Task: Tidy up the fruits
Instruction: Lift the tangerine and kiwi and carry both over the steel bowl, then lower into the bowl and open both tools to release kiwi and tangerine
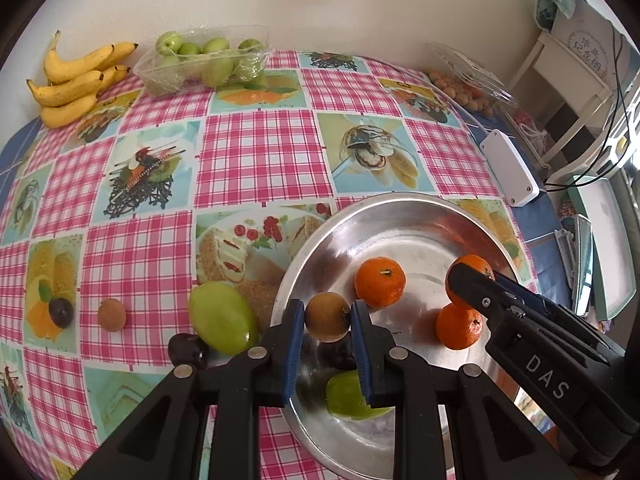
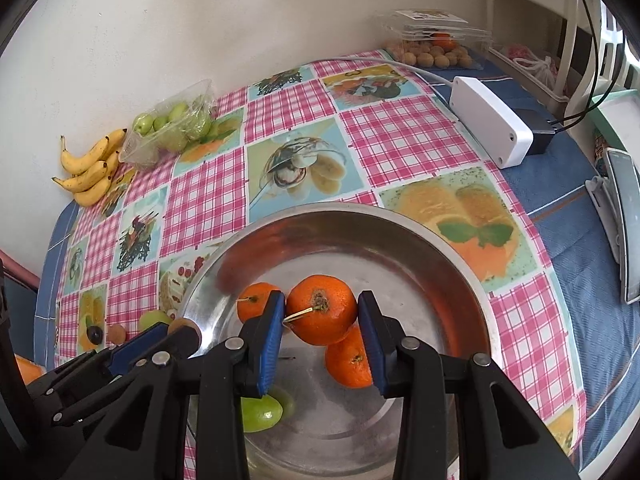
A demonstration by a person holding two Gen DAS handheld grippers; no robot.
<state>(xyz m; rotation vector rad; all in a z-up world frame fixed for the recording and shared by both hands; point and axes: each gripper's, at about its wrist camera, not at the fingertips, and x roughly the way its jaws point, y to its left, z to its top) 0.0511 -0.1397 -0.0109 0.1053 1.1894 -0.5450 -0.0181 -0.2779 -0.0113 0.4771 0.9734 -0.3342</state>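
- Left wrist view: left gripper (image 1: 327,322) has its blue pads closed on a small brown round fruit (image 1: 328,316), held above the near-left rim of the metal bowl (image 1: 400,208).
- Inside the bowl: one mandarin (image 1: 380,281) near the middle, a second mandarin (image 1: 459,327) to its right, a green fruit (image 1: 350,398) at the near side, partly behind the gripper's right finger.
- Right gripper (image 1: 470,280) reaches in over the bowl's right side, clamped around a third mandarin (image 1: 474,265); only the top of that fruit shows.
- Just left of the bowl on the checked tablecloth (image 1: 260,148): a loose green fruit (image 1: 222,318), and further left another small brown fruit (image 1: 112,314).
- Well beyond the bowl, by the wall: bananas (image 1: 76,80) and a clear tray of green fruit (image 1: 204,60). Beyond the bowl on the right, a white box (image 1: 510,167).

- Right wrist view: right gripper (image 2: 322,312) grips a stemmed mandarin (image 2: 321,309) between both pads, jaws narrowly apart, held over the middle of the bowl (image 2: 460,264).
- Below it in the bowl: a mandarin (image 2: 350,360) directly under, another (image 2: 253,305) behind the left pad, a green fruit (image 2: 260,412) at the near side.
- Left gripper (image 2: 186,328) shows at the bowl's left rim with the brown fruit at its tip.
- Bananas (image 2: 90,172) and the tray of green fruit (image 2: 172,126) lie well beyond the bowl, to the left along the wall.
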